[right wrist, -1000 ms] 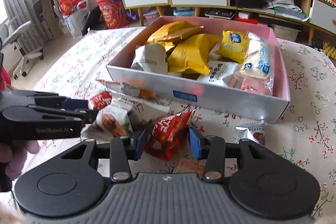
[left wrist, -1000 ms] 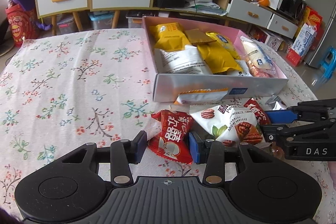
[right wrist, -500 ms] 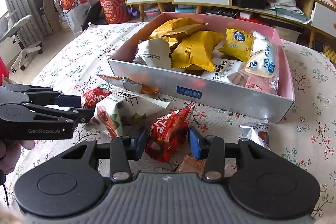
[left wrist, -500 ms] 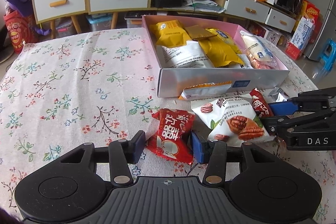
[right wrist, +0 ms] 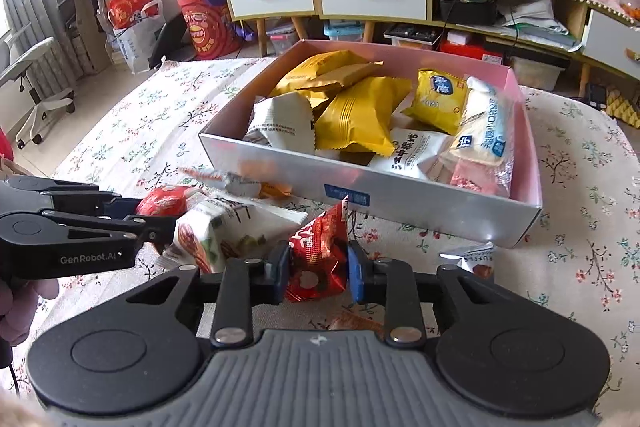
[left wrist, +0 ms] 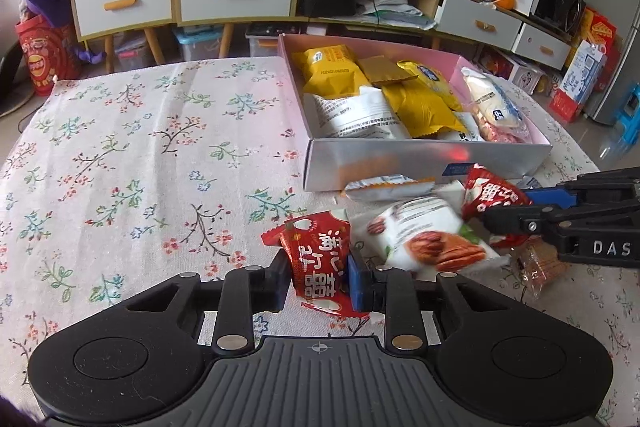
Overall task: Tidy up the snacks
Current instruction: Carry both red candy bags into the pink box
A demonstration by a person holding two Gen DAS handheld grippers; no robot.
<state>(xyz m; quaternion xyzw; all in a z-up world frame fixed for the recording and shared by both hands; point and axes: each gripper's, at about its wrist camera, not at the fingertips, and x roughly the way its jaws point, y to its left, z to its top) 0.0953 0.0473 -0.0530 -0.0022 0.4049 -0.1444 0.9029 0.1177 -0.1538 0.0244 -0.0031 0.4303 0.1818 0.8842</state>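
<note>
Two red snack packets lie on the floral tablecloth in front of the pink-and-silver snack box (left wrist: 420, 163). My left gripper (left wrist: 316, 275) is shut on one red packet (left wrist: 316, 251), which stands crumpled between its blue pads. Its tips and packet (right wrist: 164, 201) also show at the left of the right wrist view. My right gripper (right wrist: 316, 267) is closing its jaws on the other red packet (right wrist: 316, 247), and both pads touch it. That gripper (left wrist: 504, 211) and packet (left wrist: 492, 195) appear at the right of the left wrist view.
A white pecan packet (left wrist: 424, 239) lies between the two grippers, with an orange-and-white packet (left wrist: 384, 187) against the box (right wrist: 360, 183). A small packet (right wrist: 472, 259) lies right of my right gripper. Several yellow and white packets fill the box. A hand (right wrist: 20, 303) holds the left gripper.
Both grippers have closed from wide apart onto their red packets. The left one's packet went from lying flat to squeezed upright. The pecan packet shifted slightly.
</note>
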